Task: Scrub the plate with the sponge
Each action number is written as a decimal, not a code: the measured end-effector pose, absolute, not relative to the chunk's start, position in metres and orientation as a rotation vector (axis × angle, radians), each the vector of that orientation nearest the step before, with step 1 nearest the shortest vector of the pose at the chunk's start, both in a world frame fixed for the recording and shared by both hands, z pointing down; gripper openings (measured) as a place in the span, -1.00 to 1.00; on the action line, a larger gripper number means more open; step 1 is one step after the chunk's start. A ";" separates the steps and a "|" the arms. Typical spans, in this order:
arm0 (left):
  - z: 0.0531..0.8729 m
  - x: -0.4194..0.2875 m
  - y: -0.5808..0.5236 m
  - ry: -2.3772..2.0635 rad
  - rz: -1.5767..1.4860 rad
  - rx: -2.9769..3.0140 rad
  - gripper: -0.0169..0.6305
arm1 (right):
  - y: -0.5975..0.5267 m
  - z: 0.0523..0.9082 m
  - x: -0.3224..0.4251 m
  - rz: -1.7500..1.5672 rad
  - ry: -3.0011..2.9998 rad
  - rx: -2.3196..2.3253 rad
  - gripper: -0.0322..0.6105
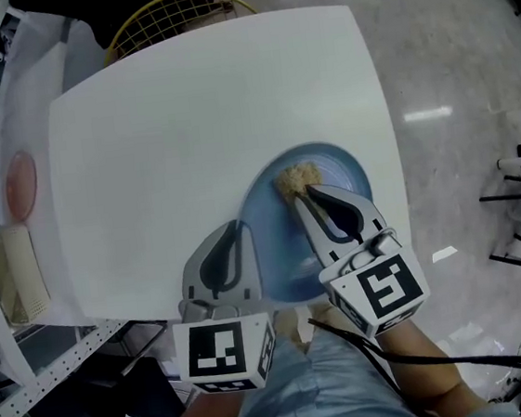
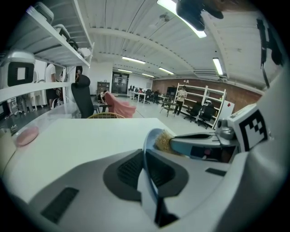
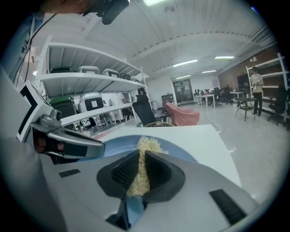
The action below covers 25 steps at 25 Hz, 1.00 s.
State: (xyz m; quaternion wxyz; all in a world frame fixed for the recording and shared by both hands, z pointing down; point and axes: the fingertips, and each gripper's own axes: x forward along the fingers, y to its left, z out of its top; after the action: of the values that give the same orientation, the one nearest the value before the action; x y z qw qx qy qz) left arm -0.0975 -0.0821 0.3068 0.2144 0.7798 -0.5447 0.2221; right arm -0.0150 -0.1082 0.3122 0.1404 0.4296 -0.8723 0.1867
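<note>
A light blue plate (image 1: 345, 170) lies at the near right of the white table (image 1: 187, 136). My left gripper (image 1: 245, 237) is shut on the plate's near-left rim; in the left gripper view the rim (image 2: 147, 156) runs edge-on between the jaws. My right gripper (image 1: 304, 193) is shut on a tan fibrous sponge (image 1: 296, 178), which rests on the plate's far part. The sponge (image 3: 141, 165) fills the gap between the right jaws, with the plate (image 3: 115, 142) beneath it. The left gripper view also shows the sponge (image 2: 163, 141) and the right gripper's body (image 2: 199, 144).
A yellow wire basket (image 1: 173, 16) stands beyond the table's far edge. At the left, a shelf holds a pink round dish (image 1: 20, 183) and a cream block (image 1: 17, 273). The table's right edge (image 1: 393, 141) drops to the shiny floor.
</note>
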 end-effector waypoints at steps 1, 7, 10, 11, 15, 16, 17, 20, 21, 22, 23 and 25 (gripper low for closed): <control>0.307 -0.096 -0.081 -1.502 0.620 2.167 -0.88 | -0.108 0.309 -0.018 0.537 -2.537 1.230 -0.76; 0.307 -0.095 -0.082 -1.489 0.618 2.168 -0.88 | -0.095 0.303 -0.042 0.503 -2.603 1.118 -0.76; 0.307 -0.096 -0.082 -1.488 0.611 2.163 -0.88 | -0.083 0.301 -0.052 0.501 -2.629 1.056 -0.76; 0.307 -0.096 -0.082 -1.489 0.608 2.161 -0.88 | -0.079 0.300 -0.055 0.504 -2.640 1.036 -0.76; 0.307 -0.101 -0.080 -1.495 0.604 2.155 -0.88 | -0.060 0.301 -0.065 0.549 -2.692 0.971 -0.76; 0.307 -0.101 -0.080 -1.497 0.605 2.154 -0.88 | -0.056 0.302 -0.066 0.566 -2.700 0.961 -0.76; 0.307 -0.101 -0.078 -1.498 0.607 2.152 -0.88 | -0.053 0.303 -0.066 0.580 -2.707 0.952 -0.76; 0.308 -0.101 -0.074 -1.502 0.611 2.148 -0.88 | -0.042 0.305 -0.066 0.613 -2.716 0.920 -0.76; 0.308 -0.102 -0.073 -1.505 0.611 2.147 -0.88 | -0.038 0.306 -0.066 0.621 -2.716 0.906 -0.76; 0.308 -0.102 -0.073 -1.508 0.611 2.146 -0.88 | -0.033 0.308 -0.067 0.627 -2.717 0.888 -0.76; 0.308 -0.103 -0.072 -1.512 0.611 2.145 -0.88 | -0.028 0.309 -0.068 0.631 -2.718 0.866 -0.76; 0.307 -0.104 -0.071 -1.517 0.610 2.146 -0.88 | -0.016 0.312 -0.072 0.641 -2.719 0.818 -0.76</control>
State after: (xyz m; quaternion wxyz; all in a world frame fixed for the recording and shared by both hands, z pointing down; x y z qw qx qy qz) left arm -0.1036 -0.0714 0.3066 0.2200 0.7759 -0.5486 0.2206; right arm -0.0717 -0.0161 0.3116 0.1152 0.2793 -0.9278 0.2189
